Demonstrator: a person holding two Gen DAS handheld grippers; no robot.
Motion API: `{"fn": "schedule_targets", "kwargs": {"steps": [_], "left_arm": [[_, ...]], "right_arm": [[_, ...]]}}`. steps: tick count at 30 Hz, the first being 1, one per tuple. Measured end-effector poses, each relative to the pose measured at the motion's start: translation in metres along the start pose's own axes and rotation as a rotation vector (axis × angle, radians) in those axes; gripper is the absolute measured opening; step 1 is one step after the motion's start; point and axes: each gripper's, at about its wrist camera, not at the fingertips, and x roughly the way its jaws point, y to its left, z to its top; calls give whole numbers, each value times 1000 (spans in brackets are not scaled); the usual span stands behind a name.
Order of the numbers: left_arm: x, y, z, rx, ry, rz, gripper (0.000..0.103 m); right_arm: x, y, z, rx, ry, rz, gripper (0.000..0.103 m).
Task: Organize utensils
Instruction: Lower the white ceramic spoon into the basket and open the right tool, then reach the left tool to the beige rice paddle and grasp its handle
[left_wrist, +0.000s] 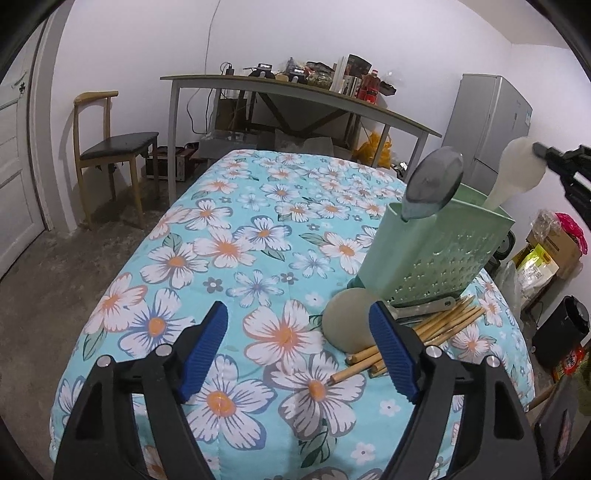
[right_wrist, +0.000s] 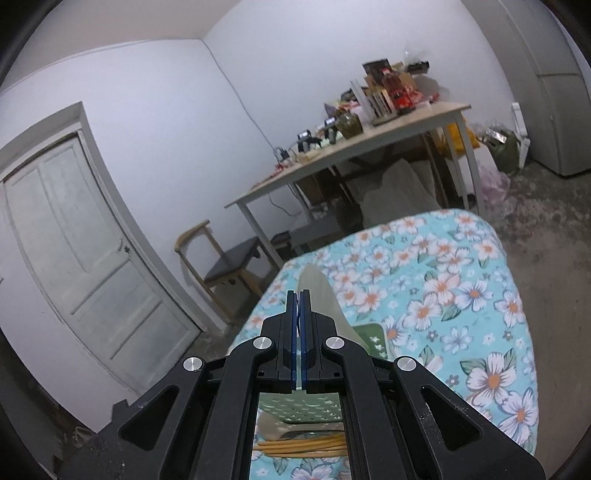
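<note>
A green perforated utensil holder (left_wrist: 436, 254) stands on the floral tablecloth (left_wrist: 258, 266). A grey spoon (left_wrist: 434, 184) and a white rice paddle (left_wrist: 517, 170) stick up out of it. My right gripper (left_wrist: 541, 149) is shut on the white paddle's top edge; in the right wrist view the gripper (right_wrist: 299, 295) pinches the paddle (right_wrist: 321, 295) above the holder (right_wrist: 299, 408). Bamboo chopsticks (left_wrist: 424, 336) and a round beige spoon (left_wrist: 349, 319) lie at the holder's base. My left gripper (left_wrist: 299, 325) is open and empty, just left of the beige spoon.
A metal utensil (left_wrist: 424, 308) lies beside the chopsticks. A cluttered desk (left_wrist: 295, 86), a wooden chair (left_wrist: 110, 147) and a grey fridge (left_wrist: 487, 122) stand behind the table. Boxes and bags (left_wrist: 546, 251) sit on the floor at right. A white door (right_wrist: 85, 243) is at left.
</note>
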Motion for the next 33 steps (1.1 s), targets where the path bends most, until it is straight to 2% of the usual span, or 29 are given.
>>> {"fn": "schedule_targets", "kwargs": {"steps": [1,3,4,5,11,15,18,26,29,33], "left_arm": [[0,0,0,-2,1,-2,78],[-1,1,-1,-4,1,-5,81],[-2,1,-2,-5,2,-8,82],[-2,1,-2,-5,2,-12,82],[-5,-1,-2,1,6,-38,87],[-7,-5,0,-10,6,-58,94],[-7,-8,0,-9,-6,-86,94],[11,-11,3,-31,63,-173,94],[16,-15,6,-4,72,-153,92],[26,-35,6,149,84,-74,86]], "right_arm": [[5,-2,-2,0,9,-10,6],[9,-3,-5,-8,17,-40,20],[9,-3,-7,-7,18,-46,31],[9,-4,-9,-5,14,-52,34],[-4,-3,-14,-29,-4,-87,39],[-16,-4,-28,-49,2,-114,39],[-21,-8,-42,-47,22,-134,42],[-15,-35,-95,59,164,-122,42],[-12,-40,-110,75,200,-131,42],[-12,-44,-117,92,210,-128,42]]}}
